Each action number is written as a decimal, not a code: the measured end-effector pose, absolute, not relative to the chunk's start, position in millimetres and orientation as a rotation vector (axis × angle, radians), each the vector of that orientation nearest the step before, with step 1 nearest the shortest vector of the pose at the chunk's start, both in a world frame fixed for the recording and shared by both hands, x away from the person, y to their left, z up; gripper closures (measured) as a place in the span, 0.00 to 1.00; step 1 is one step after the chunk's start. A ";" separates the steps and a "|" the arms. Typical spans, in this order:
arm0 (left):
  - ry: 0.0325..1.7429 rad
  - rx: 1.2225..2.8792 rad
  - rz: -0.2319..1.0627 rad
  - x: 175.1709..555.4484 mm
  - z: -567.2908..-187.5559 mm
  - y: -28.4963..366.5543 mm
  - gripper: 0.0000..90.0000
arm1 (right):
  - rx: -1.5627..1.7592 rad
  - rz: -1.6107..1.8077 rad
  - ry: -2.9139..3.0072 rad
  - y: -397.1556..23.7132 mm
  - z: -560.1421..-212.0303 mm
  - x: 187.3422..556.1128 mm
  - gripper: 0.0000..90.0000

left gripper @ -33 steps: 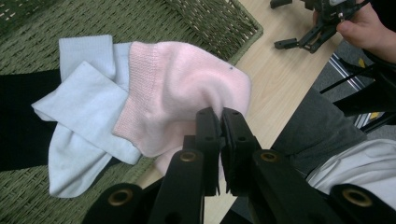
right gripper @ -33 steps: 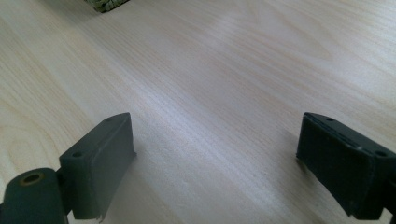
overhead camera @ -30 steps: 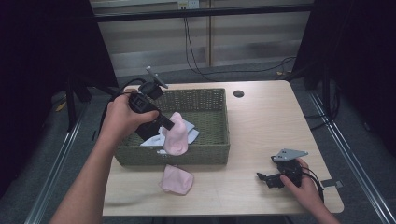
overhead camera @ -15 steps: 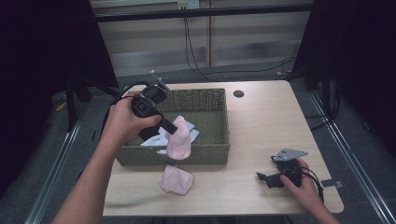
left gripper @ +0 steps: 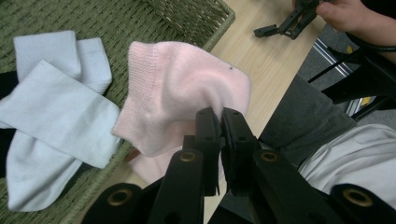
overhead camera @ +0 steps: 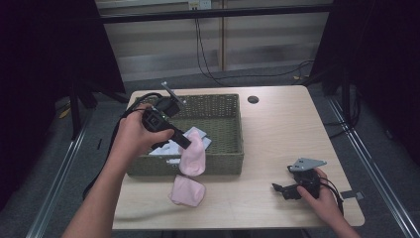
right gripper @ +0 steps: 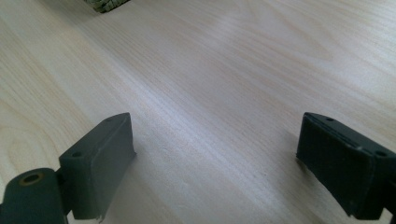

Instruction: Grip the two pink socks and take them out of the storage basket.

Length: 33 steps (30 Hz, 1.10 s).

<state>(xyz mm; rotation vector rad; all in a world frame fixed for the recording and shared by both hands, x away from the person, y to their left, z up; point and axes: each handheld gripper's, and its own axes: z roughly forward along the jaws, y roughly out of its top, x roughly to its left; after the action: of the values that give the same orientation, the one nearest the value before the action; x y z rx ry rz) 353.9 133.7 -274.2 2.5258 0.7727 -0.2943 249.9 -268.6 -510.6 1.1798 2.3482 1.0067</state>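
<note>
My left gripper (overhead camera: 184,143) (left gripper: 219,122) is shut on a pink sock (overhead camera: 192,157) (left gripper: 184,88), which hangs over the front wall of the woven green basket (overhead camera: 233,130) (left gripper: 196,16). A second pink sock (overhead camera: 188,191) lies flat on the table just in front of the basket. White socks (left gripper: 51,98) (overhead camera: 190,135) lie inside the basket, with something dark under them. My right gripper (overhead camera: 281,189) (right gripper: 215,163) rests low on the table at the front right, jaws wide open with only bare wood between them.
The light wooden table (overhead camera: 282,134) (right gripper: 224,70) has a dark round hole (overhead camera: 253,99) behind the basket. A corner of the basket (right gripper: 106,4) shows far off in the right gripper view. A person's lap (left gripper: 327,140) sits below the table's near edge.
My left gripper has carried the pink sock toward the front of the basket, so it now drapes over the front wall. The right gripper has stayed put.
</note>
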 end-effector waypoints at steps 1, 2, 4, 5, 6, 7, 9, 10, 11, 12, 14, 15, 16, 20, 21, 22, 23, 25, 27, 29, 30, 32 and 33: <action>0.775 2.520 -0.299 353.3 -276.2 133.8 0.96 | 1.180 1.007 2.348 -268.6 -510.6 249.9 0.11; 0.770 2.527 -0.308 352.3 -279.5 133.5 0.95 | 1.179 1.010 2.349 -268.6 -510.7 249.9 0.11; 0.765 2.519 -0.312 350.3 -283.2 132.4 0.95 | 1.180 1.009 2.348 -268.6 -510.7 249.9 0.11; 0.756 2.525 -0.320 349.4 -284.4 132.2 0.95 | 1.179 1.011 2.348 -268.6 -510.8 250.0 0.11; 0.754 2.522 -0.323 347.9 -286.3 131.4 0.95 | 1.185 1.010 2.350 -268.5 -510.7 249.7 0.11; 0.752 2.515 -0.324 346.5 -288.7 130.7 0.95 | 1.184 1.010 2.350 -268.5 -510.7 249.7 0.11; 0.747 2.523 -0.331 345.5 -292.9 129.9 0.95 | 1.184 1.006 2.350 -268.5 -510.5 249.7 0.11; 0.747 2.523 -0.331 345.5 -292.9 129.9 0.95 | 1.184 1.007 2.350 -268.5 -510.6 249.7 0.11; 0.746 2.527 -0.333 345.3 -294.5 129.5 0.95 | 1.184 1.011 2.350 -268.5 -510.7 249.8 0.11; 0.740 2.518 -0.347 345.2 -297.8 129.0 0.95 | 1.180 1.008 2.353 -268.7 -510.7 249.8 0.11; 0.745 2.510 -0.347 344.6 -299.9 128.5 0.95 | 1.180 1.008 2.353 -268.7 -510.7 249.8 0.11; 0.741 2.511 -0.353 344.4 -301.5 128.1 0.95 | 1.181 1.005 2.352 -268.7 -510.6 249.7 0.11; 0.739 2.523 -0.360 344.0 -302.6 127.6 0.95 | 1.180 1.008 2.353 -268.7 -510.7 249.8 0.11; 0.730 2.527 -0.372 341.9 -308.8 125.2 0.95 | 1.180 1.007 2.353 -268.7 -510.6 249.8 0.11; 0.733 2.520 -0.369 340.8 -311.2 124.5 0.95 | 1.181 1.004 2.353 -268.7 -510.5 249.8 0.11; 0.731 2.521 -0.375 340.3 -312.8 124.0 0.95 | 1.181 1.004 2.353 -268.7 -510.5 249.8 0.11; 0.724 2.523 -0.382 340.1 -315.0 123.6 0.95 | 1.180 1.004 2.353 -268.7 -510.6 249.8 0.11; 0.730 2.522 -0.385 339.6 -320.0 123.2 0.94 | 1.180 1.005 2.353 -268.7 -510.6 249.8 0.11; 0.739 2.531 -0.387 339.3 -323.7 123.3 0.94 | 1.180 1.004 2.353 -268.7 -510.5 249.8 0.11; 0.749 2.525 -0.378 338.0 -326.8 122.7 0.93 | 1.181 1.004 2.353 -268.7 -510.5 249.8 0.11; 0.746 2.527 -0.375 338.3 -326.9 122.9 0.90 | 1.180 1.004 2.353 -268.7 -510.5 249.8 0.11; 0.749 2.510 -0.372 338.4 -328.7 123.4 0.77 | 1.180 1.004 2.353 -268.6 -510.6 249.9 0.11; 0.750 2.518 -0.343 338.5 -330.4 124.4 0.73 | 1.179 1.004 2.353 -268.6 -510.6 250.0 0.11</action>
<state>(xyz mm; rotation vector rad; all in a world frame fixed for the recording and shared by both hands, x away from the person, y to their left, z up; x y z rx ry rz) 338.5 124.4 -330.4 2.5180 0.7504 -0.3430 250.0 -268.6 -510.6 1.1794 2.3531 1.0042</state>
